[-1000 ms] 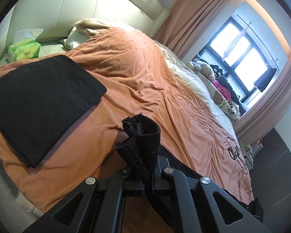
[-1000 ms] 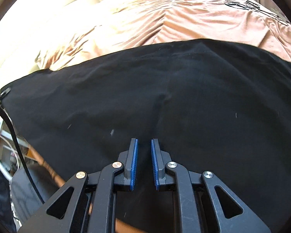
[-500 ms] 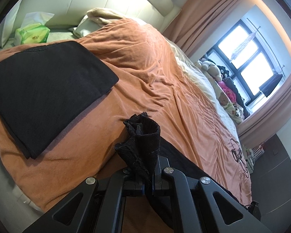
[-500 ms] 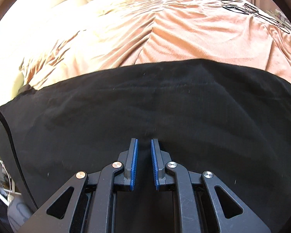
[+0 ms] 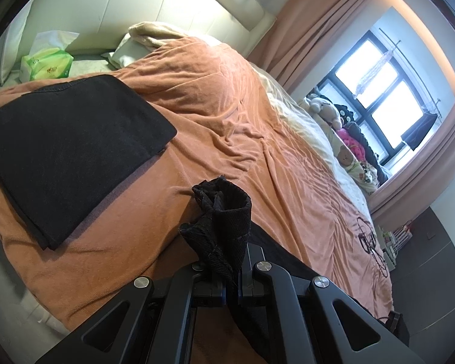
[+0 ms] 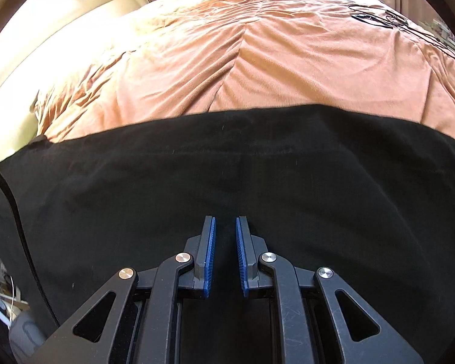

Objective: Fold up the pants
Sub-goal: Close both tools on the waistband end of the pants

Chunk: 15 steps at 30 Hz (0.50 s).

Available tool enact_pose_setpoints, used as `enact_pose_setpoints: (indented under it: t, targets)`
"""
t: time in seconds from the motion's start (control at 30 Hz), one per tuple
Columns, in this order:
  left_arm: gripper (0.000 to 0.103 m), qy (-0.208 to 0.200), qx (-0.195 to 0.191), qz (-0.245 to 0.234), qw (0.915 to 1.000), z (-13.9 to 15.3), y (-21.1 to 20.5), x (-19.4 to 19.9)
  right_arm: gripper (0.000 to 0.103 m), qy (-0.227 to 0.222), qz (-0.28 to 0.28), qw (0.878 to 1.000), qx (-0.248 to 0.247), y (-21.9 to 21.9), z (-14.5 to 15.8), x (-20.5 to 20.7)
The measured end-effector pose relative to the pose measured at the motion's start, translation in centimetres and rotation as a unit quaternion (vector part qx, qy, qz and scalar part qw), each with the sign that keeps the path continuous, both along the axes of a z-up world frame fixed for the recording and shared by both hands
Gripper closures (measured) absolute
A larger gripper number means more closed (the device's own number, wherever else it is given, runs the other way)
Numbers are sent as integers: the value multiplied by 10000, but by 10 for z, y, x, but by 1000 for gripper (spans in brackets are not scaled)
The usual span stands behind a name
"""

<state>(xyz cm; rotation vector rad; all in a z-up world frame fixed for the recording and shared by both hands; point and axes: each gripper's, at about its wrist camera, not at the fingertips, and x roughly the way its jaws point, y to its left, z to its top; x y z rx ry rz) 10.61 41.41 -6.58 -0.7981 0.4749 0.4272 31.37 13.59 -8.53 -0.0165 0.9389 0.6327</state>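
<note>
In the left wrist view, the left gripper (image 5: 233, 276) sits at the bottom centre with its fingers pressed together on a bunched end of the black pants (image 5: 221, 212). That gathered cloth stands up above the fingertips, and more of the same fabric trails down to the lower right over the orange blanket (image 5: 227, 106) that covers the bed. At the left of this view a folded black garment (image 5: 66, 148) lies flat on the blanket, well apart from the held cloth. A green tissue pack (image 5: 47, 66) sits in the upper left by the cream headboard (image 5: 154, 6), and stuffed toys (image 5: 345, 142) line the far side of the bed under the window (image 5: 385, 82).

In the right wrist view, the right gripper (image 6: 226, 236) is at the bottom centre. Its blue-padded fingers (image 6: 210, 254) stand a narrow gap apart with nothing pinched between them, over the black pants (image 6: 227, 176), which spread flat across the whole lower half of the frame. The orange blanket (image 6: 242, 54) fills the upper half.
</note>
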Motion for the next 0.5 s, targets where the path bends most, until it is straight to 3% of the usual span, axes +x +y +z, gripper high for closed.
enact_pose_setpoints:
  t: [0.5]
  targets:
    - [99,-365,406,-235,9982,64,-35,0,92,44,140,9995,277,-49,1,-73]
